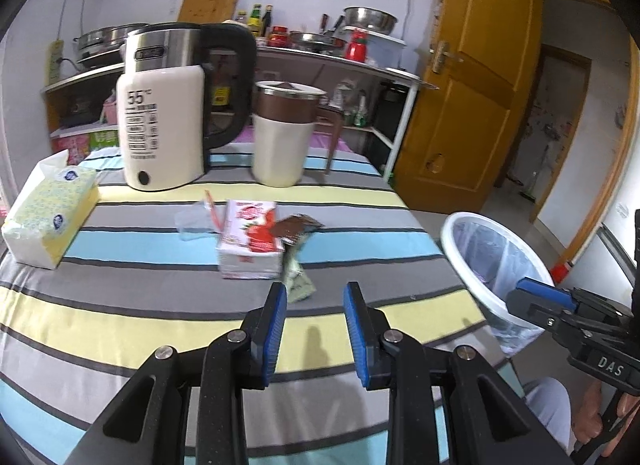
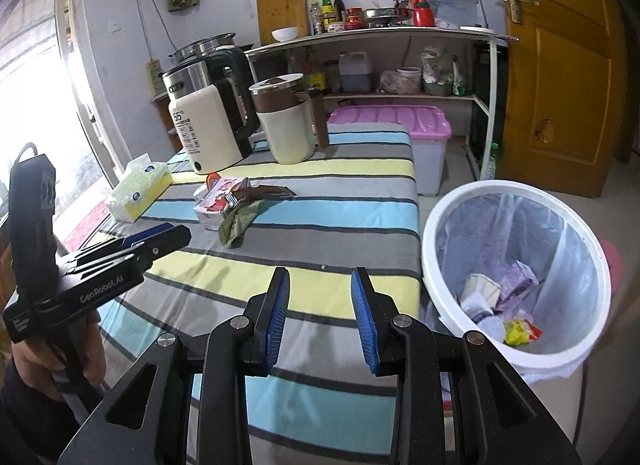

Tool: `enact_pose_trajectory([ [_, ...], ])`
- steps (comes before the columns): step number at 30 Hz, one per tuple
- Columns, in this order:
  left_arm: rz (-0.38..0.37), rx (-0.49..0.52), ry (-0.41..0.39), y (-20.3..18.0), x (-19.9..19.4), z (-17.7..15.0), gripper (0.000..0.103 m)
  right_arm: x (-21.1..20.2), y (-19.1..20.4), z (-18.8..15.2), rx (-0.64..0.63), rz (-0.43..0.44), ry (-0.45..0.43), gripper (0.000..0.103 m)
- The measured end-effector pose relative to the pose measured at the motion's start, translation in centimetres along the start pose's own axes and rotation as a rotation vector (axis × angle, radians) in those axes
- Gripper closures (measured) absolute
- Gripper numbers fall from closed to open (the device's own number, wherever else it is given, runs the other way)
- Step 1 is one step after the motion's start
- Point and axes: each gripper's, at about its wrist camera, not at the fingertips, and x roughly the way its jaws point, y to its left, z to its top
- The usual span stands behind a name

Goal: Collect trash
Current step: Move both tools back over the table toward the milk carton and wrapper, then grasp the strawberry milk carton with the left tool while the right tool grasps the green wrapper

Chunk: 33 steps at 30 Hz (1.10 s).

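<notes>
On the striped table lie a green wrapper point(image 1: 298, 281) point(image 2: 240, 221), a brown wrapper point(image 1: 296, 227) point(image 2: 264, 191) and a clear wrapper with a red strip point(image 1: 196, 217), all around a red and white napkin pack point(image 1: 250, 241) point(image 2: 214, 201). My left gripper point(image 1: 316, 293) is open and empty, just short of the green wrapper. My right gripper point(image 2: 320, 279) is open and empty above the table's right edge, beside the white bin point(image 2: 516, 265) point(image 1: 496, 265), which holds several pieces of trash.
A white kettle point(image 1: 164, 117) and a cream and brown mug point(image 1: 284, 133) stand at the table's far side. A tissue pack point(image 1: 48, 209) lies at the left. A shelf with kitchenware point(image 2: 380, 49), a pink-lidded box point(image 2: 400, 121) and a wooden door point(image 2: 560, 65) are behind.
</notes>
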Motion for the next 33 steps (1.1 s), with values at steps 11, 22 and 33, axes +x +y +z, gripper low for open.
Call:
enact_pose_trajectory([
  [11, 0.071, -0.026, 0.023, 2.7, 2.9, 1.4, 0.055, 2.4, 0.7, 0.9, -0.014, 0.029, 0.026, 0.07],
  [22, 0.102, -0.006, 0.076, 3.5, 7.0, 2.5, 0.049, 4.0, 0.4, 1.3, -0.01, 0.03, 0.044, 0.07],
  [33, 0.095, -0.004, 0.111, 3.7, 8.2, 2.7, 0.049, 5.2, 0.5, 1.5, -0.004, 0.041, 0.062, 0.07],
])
